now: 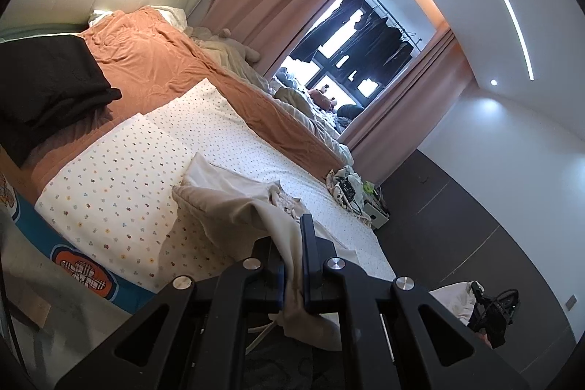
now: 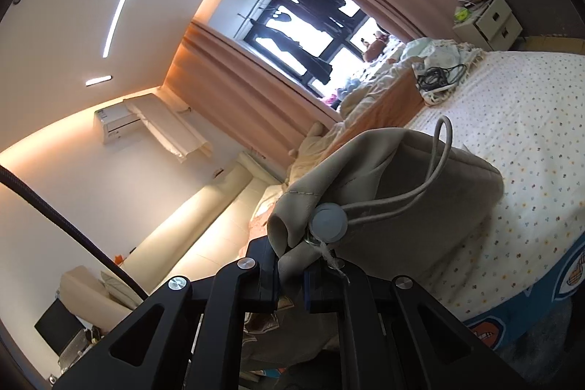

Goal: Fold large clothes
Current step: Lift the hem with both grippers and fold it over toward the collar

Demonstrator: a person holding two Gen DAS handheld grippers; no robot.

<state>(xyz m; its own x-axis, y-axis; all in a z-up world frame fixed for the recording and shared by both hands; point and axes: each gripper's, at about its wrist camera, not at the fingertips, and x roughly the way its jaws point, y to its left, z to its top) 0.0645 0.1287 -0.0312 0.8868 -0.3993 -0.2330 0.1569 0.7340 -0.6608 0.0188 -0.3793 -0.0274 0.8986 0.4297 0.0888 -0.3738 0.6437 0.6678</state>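
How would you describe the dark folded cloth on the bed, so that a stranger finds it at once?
Start from the big bed under the pink curtains. On its orange blanket, near the headboard end, lies the dark folded cloth. It is the only near-black item on the bed; the beige garment is pale and the sheet is white with small coloured dots.

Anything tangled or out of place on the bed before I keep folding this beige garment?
Yes: black cables lie tangled on crumpled cloth at the dotted sheet's far edge. The beige garment's drawstring loops loose from its round toggle, by the right gripper.
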